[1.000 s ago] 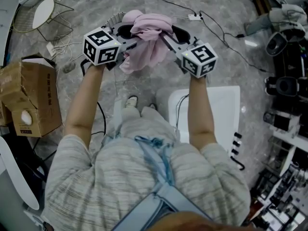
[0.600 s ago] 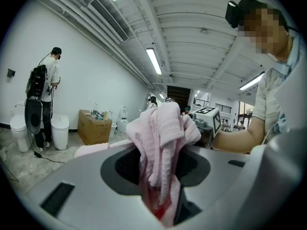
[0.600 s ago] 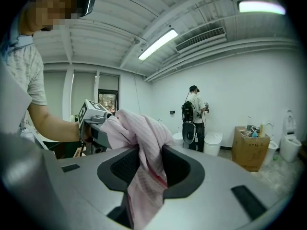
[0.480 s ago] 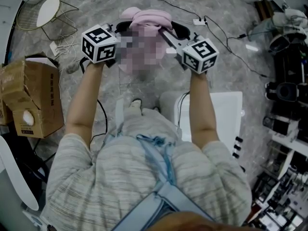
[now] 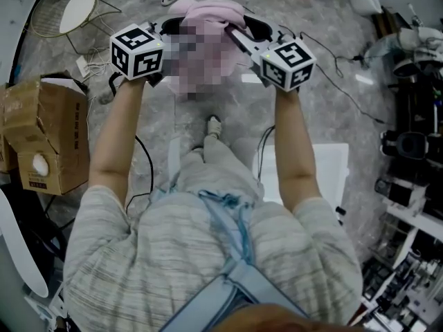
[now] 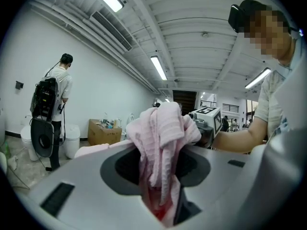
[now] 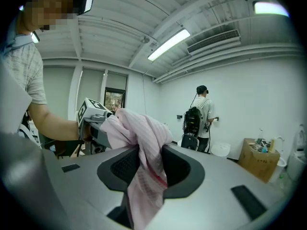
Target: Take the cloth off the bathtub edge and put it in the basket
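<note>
A pink cloth (image 5: 211, 11) hangs bunched between my two grippers at the top of the head view, above the grey marble floor; a mosaic patch covers its lower part. My left gripper (image 5: 174, 28) is shut on one end of it. My right gripper (image 5: 239, 32) is shut on the other end. In the left gripper view the cloth (image 6: 160, 138) rises out of the jaws, with the right gripper's marker cube (image 6: 209, 120) just behind. The right gripper view shows the cloth (image 7: 144, 147) draped down through its jaws. A wire basket (image 5: 41, 30) stands on the floor at the far left.
An open cardboard box (image 5: 41, 137) sits at the left. A white rectangular fixture (image 5: 325, 171) lies right of the person's legs. Cables (image 5: 325, 47) run over the floor, and equipment (image 5: 408, 137) crowds the right edge. A person with a backpack (image 7: 199, 114) stands by the far wall.
Both grippers have moved forward with the cloth still held between them. The person has stepped ahead, so the white fixture has slid back and the wire basket sits nearer.
</note>
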### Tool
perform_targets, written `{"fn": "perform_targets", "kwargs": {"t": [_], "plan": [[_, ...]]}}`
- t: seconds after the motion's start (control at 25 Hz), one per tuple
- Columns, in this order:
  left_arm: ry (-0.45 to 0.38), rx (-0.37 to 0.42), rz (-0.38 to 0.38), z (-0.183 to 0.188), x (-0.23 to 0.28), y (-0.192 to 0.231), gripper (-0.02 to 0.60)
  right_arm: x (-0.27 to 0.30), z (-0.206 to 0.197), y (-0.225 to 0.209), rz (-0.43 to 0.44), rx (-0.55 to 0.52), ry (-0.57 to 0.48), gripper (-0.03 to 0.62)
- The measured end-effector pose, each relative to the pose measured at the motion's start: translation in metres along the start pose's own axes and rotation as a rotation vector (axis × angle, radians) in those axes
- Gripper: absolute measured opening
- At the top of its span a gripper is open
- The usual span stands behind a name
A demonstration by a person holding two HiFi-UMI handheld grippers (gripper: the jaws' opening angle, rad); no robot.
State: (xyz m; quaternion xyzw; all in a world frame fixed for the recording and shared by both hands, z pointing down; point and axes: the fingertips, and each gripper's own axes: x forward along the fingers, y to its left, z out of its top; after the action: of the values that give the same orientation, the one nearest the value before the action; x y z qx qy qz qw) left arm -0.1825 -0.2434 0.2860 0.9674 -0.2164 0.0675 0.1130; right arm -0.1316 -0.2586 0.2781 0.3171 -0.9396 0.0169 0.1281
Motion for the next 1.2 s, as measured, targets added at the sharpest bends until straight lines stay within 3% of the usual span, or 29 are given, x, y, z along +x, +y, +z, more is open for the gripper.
{"fn": "perform_targets", "kwargs": {"t": [0.2,0.64,1.2], "plan": [[0.004,-0.024,0.064,0.005,0.007,0.042,0.166,0.037,0.002,-0.028,0.049,0.022,0.001,0.144],[0.034,-0.062,0.156,-0.02,0.023,0.085,0.166,0.076,-0.025,-0.055,0.101,0.059,0.013,0.144],[0.057,-0.116,0.161,-0.036,0.077,0.122,0.166,0.092,-0.059,-0.111,0.141,0.106,0.041,0.144]]}}
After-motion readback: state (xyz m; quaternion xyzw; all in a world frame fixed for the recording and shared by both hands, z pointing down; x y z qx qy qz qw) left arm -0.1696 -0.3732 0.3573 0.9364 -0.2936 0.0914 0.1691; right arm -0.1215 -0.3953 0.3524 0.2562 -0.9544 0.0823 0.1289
